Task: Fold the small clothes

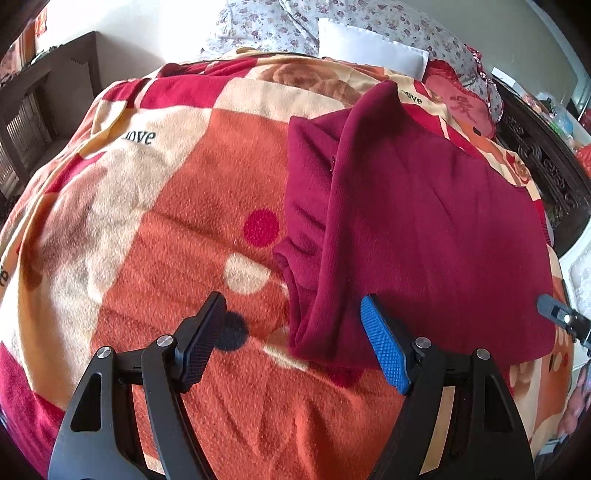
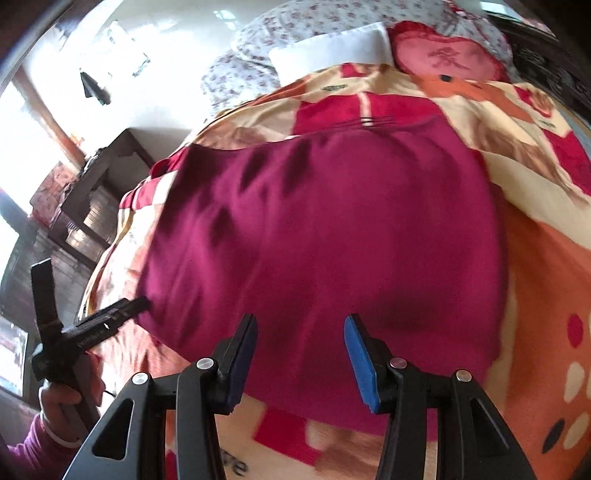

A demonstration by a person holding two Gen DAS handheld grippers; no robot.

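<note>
A dark red knit garment lies on the patterned blanket, with its left part folded over the body. My left gripper is open and empty, hovering over the garment's near left edge. The right wrist view shows the same garment spread flat. My right gripper is open and empty just above the garment's near edge. The left gripper also shows in the right wrist view, at the garment's left edge. The right gripper's tip shows in the left wrist view, at the garment's right edge.
A white pillow, a floral quilt and a red heart cushion lie at the head of the bed. Dark wooden furniture stands to the left. A carved dark wooden bed frame runs along the right.
</note>
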